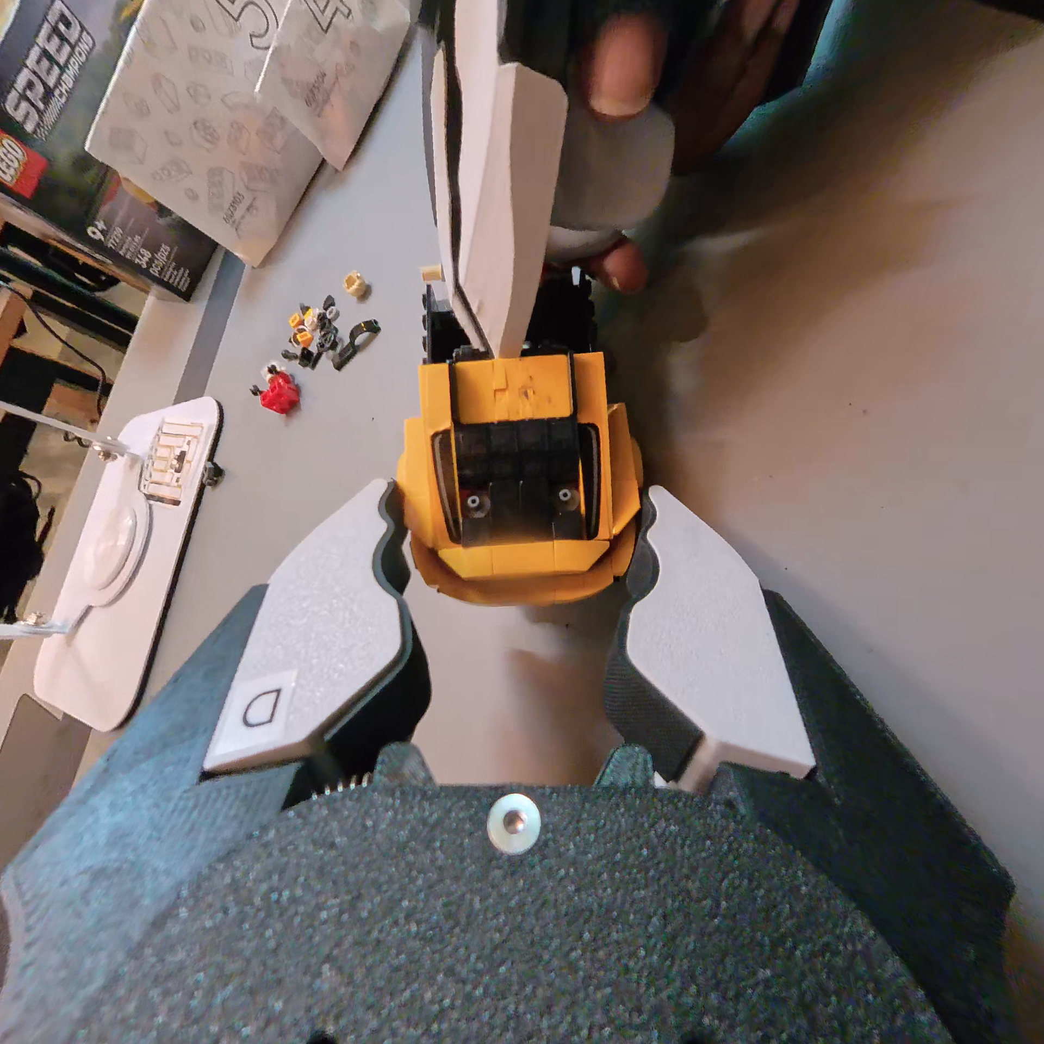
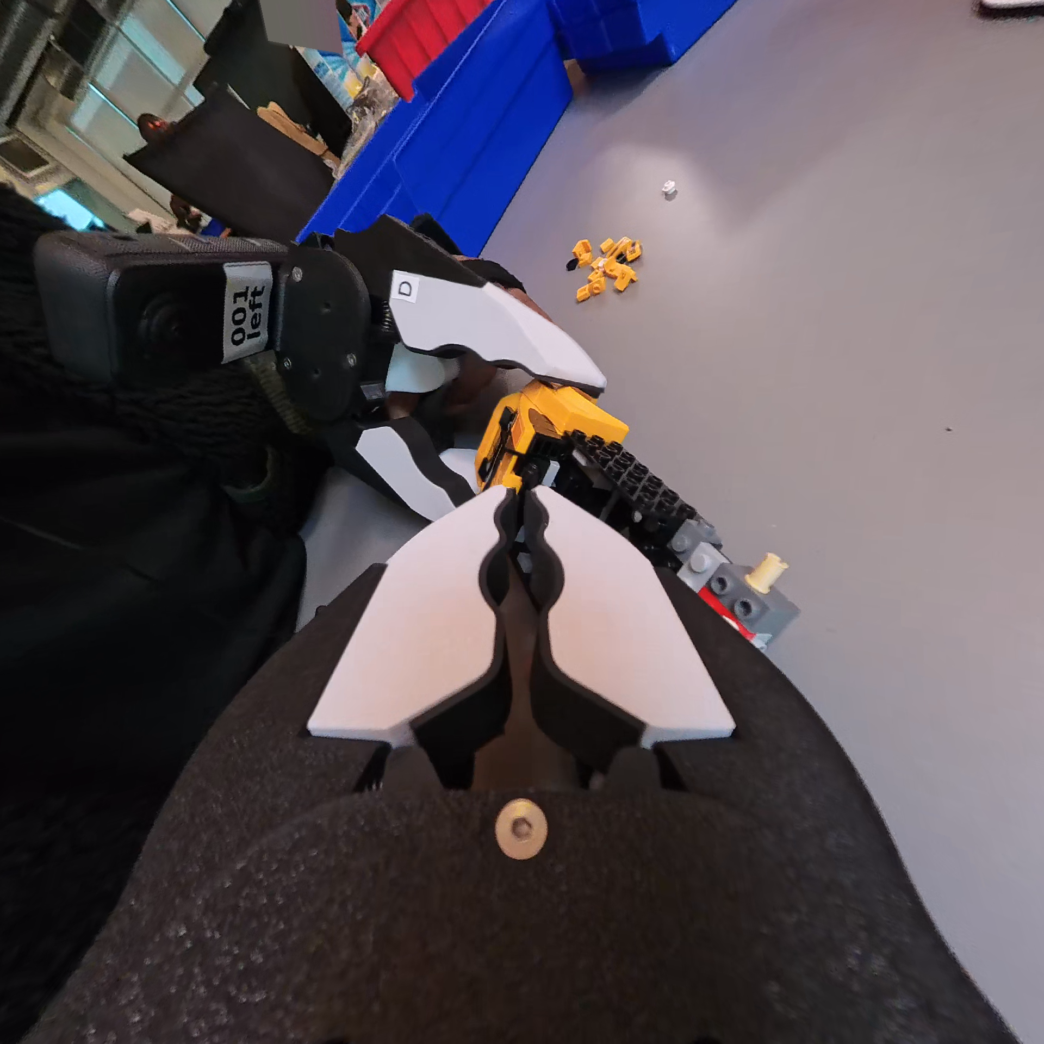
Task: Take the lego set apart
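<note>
The yellow and black lego car (image 1: 522, 469) lies on the grey table. My left gripper (image 1: 520, 508) is shut on its yellow end, one finger on each side. My right gripper (image 1: 497, 339) comes in from the far side, with its tips at the edge of the yellow roof. In the right wrist view my right gripper (image 2: 520, 500) is shut on a thin black part of the car (image 2: 565, 429) beside the studded black chassis (image 2: 633, 474). The left gripper (image 2: 531, 438) clamps the yellow end there. A tan pin (image 2: 765, 570) sticks out of the car's grey end.
Loose small pieces (image 1: 319, 333) and a red piece (image 1: 279, 390) lie left of the car, near a lego box (image 1: 56, 141), paper bags (image 1: 214, 141) and a white plate (image 1: 130, 536). Yellow pieces (image 2: 607, 268), a tiny white piece (image 2: 669, 189) and blue bins (image 2: 480, 141) lie beyond. About 4 cm separates my left fingertips from my right.
</note>
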Demonstrator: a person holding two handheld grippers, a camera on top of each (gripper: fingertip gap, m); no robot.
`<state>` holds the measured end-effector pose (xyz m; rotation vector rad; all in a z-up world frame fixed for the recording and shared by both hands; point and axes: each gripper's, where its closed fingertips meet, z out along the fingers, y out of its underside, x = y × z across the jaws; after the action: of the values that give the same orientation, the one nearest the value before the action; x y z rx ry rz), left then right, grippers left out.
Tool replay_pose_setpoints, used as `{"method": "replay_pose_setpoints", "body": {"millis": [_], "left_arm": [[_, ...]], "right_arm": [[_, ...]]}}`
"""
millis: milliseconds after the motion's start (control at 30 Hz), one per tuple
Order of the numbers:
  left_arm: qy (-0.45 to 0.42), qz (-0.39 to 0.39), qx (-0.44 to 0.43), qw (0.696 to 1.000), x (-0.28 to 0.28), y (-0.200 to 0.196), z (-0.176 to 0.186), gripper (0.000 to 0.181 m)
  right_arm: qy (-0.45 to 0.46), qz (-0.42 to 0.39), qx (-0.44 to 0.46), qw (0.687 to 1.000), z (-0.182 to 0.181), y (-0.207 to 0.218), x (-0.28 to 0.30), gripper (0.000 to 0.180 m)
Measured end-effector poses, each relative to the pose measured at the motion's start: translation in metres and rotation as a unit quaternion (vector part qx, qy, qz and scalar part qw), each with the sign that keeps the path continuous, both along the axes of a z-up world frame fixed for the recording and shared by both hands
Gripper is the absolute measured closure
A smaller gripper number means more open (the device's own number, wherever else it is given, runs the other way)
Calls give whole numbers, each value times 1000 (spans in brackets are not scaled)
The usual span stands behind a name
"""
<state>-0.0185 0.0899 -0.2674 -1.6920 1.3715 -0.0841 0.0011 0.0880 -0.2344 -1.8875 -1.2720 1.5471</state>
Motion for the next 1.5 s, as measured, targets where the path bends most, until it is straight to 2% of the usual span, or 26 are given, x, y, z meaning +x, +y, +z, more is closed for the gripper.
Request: {"method": "replay_pose_setpoints", "body": {"millis": [567, 600, 633, 667, 700, 733, 800, 900, 1333, 1500], "left_arm": [[-13, 30, -108, 994, 2, -4, -7, 103], [-13, 31, -117, 993, 2, -4, -8, 103], [-23, 31, -145, 989, 6, -6, -12, 102], [-32, 22, -158, 987, 10, -8, -12, 103], [-13, 34, -109, 993, 6, -2, -8, 103], [-2, 46, -73, 996, -1, 4, -1, 103], [-47, 63, -130, 988, -7, 5, -2, 103], [-35, 58, -125, 990, -9, 5, -7, 103], [-56, 32, -146, 987, -2, 4, -11, 103], [-74, 18, -146, 986, -1, 2, -6, 98]], "right_arm": [[21, -12, 17, 1000, -1, 3, 0, 178], [39, -4, 11, 999, 5, 0, 0, 178], [96, 17, -22, 995, 25, -10, -4, 179], [83, 20, -8, 996, 24, -14, -10, 179], [41, -2, 61, 997, 12, -7, -12, 179], [48, -26, 60, 997, 17, 2, -7, 179], [67, -54, 32, 996, 25, 17, 10, 179], [63, -69, 41, 995, 26, 22, 15, 179], [10, -95, -94, 991, 11, 31, 5, 179], [44, -115, -187, 975, 19, 36, 1, 179]]}}
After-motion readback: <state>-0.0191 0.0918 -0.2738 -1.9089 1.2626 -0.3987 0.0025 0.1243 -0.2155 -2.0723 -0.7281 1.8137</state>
